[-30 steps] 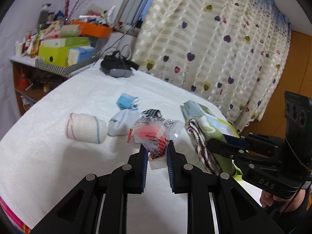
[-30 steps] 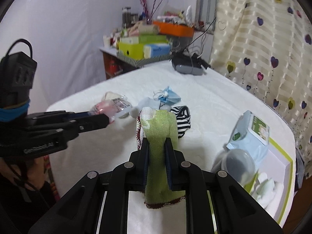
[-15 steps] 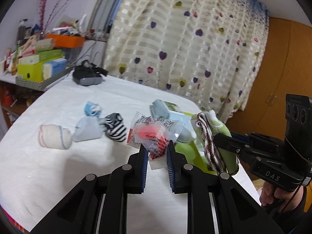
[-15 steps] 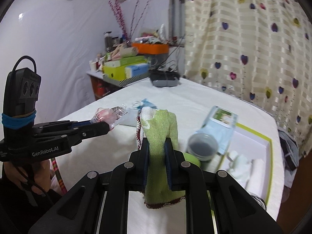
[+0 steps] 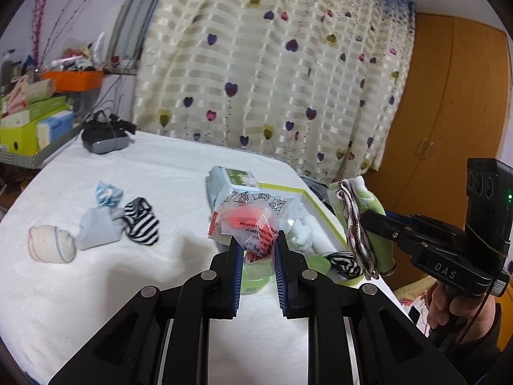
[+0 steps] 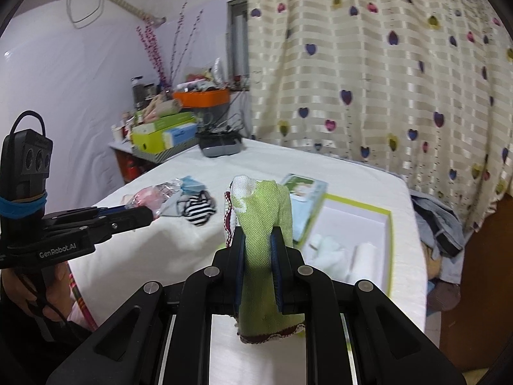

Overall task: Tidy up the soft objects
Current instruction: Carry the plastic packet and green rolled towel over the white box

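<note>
While left jaws pinch packet (image 5: pixel 255 221); right jaws pinch cloth (image 6: pixel 264 224) | carry level over box (image 6: pixel 386 224) | lower before releasing

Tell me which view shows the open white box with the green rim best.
The right wrist view: the box lies open, its white inside and rolled white items visible. In the left wrist view the box is mostly hidden behind the plastic packet and green cloth.
</note>
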Demonstrator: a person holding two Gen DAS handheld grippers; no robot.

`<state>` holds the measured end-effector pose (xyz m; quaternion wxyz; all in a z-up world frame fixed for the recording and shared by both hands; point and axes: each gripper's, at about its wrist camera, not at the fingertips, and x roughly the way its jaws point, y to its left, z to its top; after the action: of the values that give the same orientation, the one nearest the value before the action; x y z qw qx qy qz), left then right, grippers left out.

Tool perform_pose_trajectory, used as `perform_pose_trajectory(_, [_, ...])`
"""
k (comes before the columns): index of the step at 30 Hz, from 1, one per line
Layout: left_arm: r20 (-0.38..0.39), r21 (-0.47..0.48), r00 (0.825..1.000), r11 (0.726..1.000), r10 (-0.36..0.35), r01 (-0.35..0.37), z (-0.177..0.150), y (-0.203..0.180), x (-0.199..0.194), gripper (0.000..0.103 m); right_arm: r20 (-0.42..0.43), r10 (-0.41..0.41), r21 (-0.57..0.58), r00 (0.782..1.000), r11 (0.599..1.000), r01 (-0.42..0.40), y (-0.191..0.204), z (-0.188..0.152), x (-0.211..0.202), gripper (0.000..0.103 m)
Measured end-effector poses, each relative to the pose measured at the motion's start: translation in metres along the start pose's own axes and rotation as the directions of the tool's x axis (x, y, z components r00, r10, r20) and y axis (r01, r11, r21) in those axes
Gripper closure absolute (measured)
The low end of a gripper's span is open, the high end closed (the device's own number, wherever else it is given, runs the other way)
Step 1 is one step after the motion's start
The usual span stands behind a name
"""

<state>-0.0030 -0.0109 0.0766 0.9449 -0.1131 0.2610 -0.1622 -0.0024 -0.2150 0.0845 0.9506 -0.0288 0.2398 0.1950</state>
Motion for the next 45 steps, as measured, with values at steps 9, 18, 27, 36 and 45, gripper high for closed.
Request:
perform_pose_trajectory(9, [-0.023, 0.043, 0.999, 0.998, -0.049, 0.05, 0.002, -0.025, 0.013, 0.086, 0.007, -0.058, 0.05, 0.998, 0.997, 0.058, -0.029, -0.007, -0.012, 0.087])
perform_pose_trajectory(18, [-0.073, 0.072, 0.993, 0.992, -0.096, 0.101, -0.001, -0.047, 0.037, 0.086, -0.03, -0.115, 0.106, 0.993, 0.987, 0.117, -0.062, -0.022, -0.012, 0.087])
perform_pose_trajectory(27, [-0.134, 0.099, 0.983, 0.985, -0.128, 0.142, -0.006, -0.068, 0.064, 0.086, -0.06, -0.133, 0.143, 0.989, 0.98, 0.141, -0.083, -0.032, -0.009, 0.087])
perform_pose_trajectory(36, [-0.174, 0.102, 0.977, 0.985, -0.123, 0.143, -0.009, -0.074, 0.085, 0.086, -0.114, -0.108, 0.165, 0.988, 0.978, 0.126, -0.099, -0.043, 0.016, 0.087])
perform_pose_trajectory(45, [-0.194, 0.095, 0.975, 0.987, -0.11, 0.13, -0.008, -0.07, 0.097, 0.086, -0.167, -0.086, 0.177, 0.982, 0.977, 0.116, -0.11, -0.049, 0.057, 0.087])
